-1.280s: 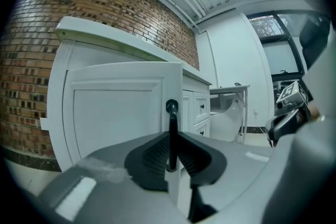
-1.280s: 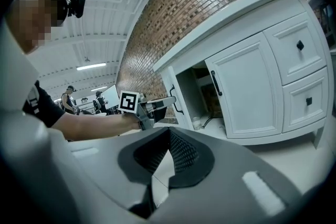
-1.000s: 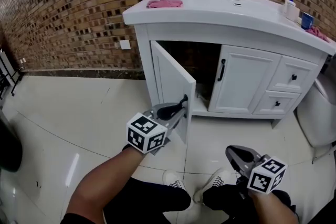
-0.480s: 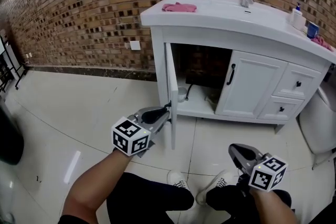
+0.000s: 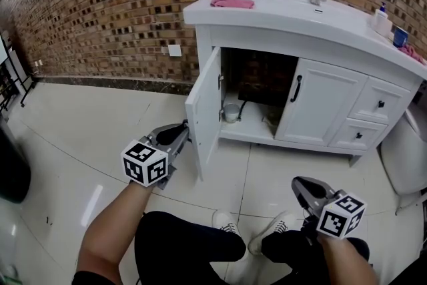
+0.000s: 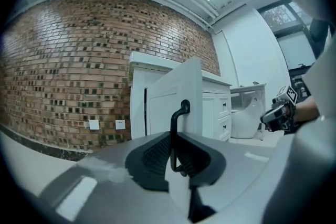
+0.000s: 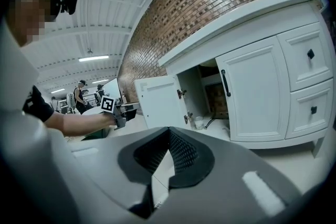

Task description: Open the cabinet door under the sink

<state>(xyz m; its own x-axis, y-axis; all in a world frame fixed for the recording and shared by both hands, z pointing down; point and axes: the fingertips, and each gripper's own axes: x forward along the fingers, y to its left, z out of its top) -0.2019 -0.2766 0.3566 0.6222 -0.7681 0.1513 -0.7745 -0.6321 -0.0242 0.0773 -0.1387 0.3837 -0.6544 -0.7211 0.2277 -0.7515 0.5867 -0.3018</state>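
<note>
Left tool (image 5: 181,133) gripping handle (image 6: 175,131), seemingly (door (image 5: 203,107) ajar)

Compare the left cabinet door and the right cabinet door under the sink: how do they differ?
The left door stands wide open; the right door is shut. The left door's handle is clamped by the left gripper, between its jaws; the right door's handle is free. Both are white with black handles.
</note>
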